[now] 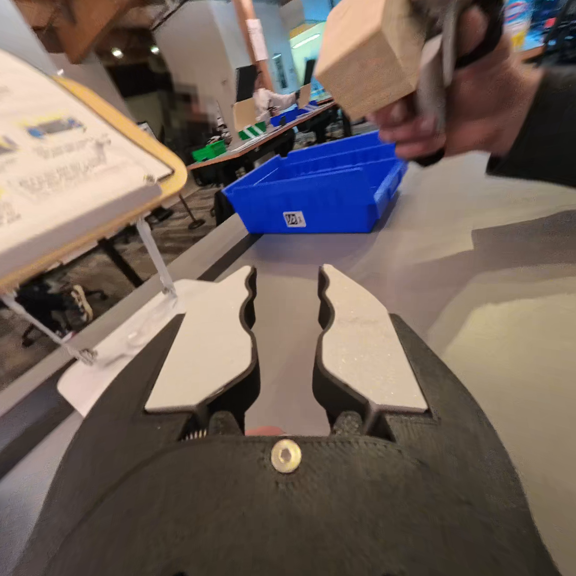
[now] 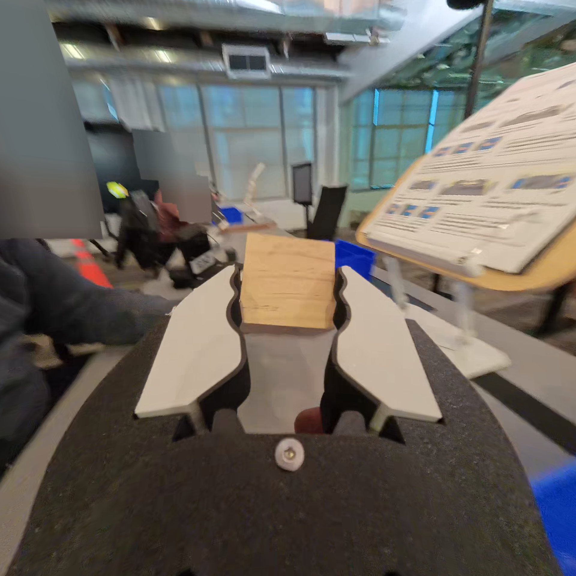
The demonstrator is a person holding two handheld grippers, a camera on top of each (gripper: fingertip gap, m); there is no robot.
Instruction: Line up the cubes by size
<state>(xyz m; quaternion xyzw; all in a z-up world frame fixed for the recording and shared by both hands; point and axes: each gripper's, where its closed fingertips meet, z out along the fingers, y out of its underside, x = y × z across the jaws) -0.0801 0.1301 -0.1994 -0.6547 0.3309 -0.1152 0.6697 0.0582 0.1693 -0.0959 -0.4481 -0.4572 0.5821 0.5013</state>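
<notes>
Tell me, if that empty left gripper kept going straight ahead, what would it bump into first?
Probably the blue plastic bin. The left gripper points along bare grey tabletop toward the bin's front wall; nothing else shows between, though depth is hard to judge.

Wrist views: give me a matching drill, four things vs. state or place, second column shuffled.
Things:
1. wooden cube
2. left gripper
3. blue bin
4. printed board

States or places:
A. tilted on a stand at the table edge
B. clamped between the right gripper's fingers, off the table
C. open, only bare table between the fingers
D. resting on the table beyond the left gripper

Pairs: 1-B, 2-C, 3-D, 4-A
</notes>
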